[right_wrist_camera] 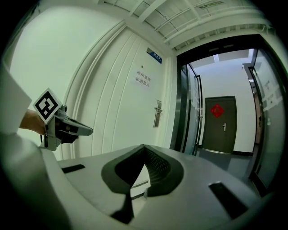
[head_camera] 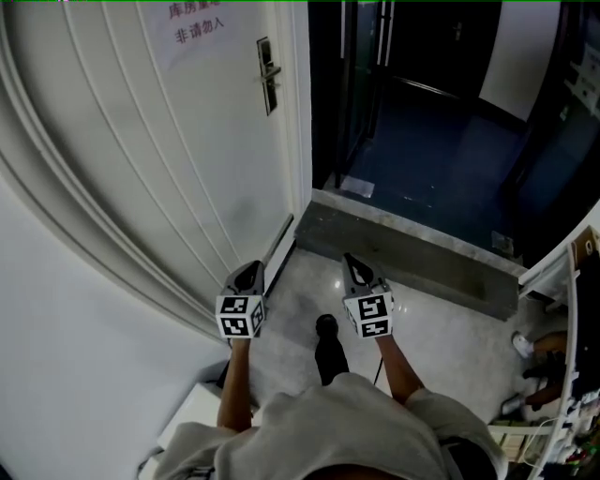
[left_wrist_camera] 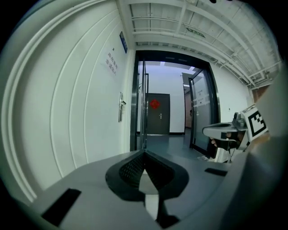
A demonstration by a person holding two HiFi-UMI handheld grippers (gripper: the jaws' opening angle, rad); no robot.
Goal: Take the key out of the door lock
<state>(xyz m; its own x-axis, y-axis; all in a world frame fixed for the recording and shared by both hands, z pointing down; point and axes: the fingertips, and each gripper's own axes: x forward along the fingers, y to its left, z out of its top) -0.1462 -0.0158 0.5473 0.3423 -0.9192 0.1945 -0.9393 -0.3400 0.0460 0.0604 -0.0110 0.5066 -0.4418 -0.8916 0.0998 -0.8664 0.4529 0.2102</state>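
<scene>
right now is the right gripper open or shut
Shut: the right gripper has its jaws meeting at the tips, nothing between them.

Pale tiled floor (head_camera: 441, 328) meets a grey stone threshold (head_camera: 412, 248); beyond, a dim corridor (head_camera: 441, 159) (bluish floor).

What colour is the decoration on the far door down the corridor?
The decoration is red, clearest in the right gripper view.

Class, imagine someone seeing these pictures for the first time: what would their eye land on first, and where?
The white door fills the left, carrying a handle plate and a red-lettered notice above it. The left gripper and right gripper, both shut and empty, point forward low in the head view.
</scene>
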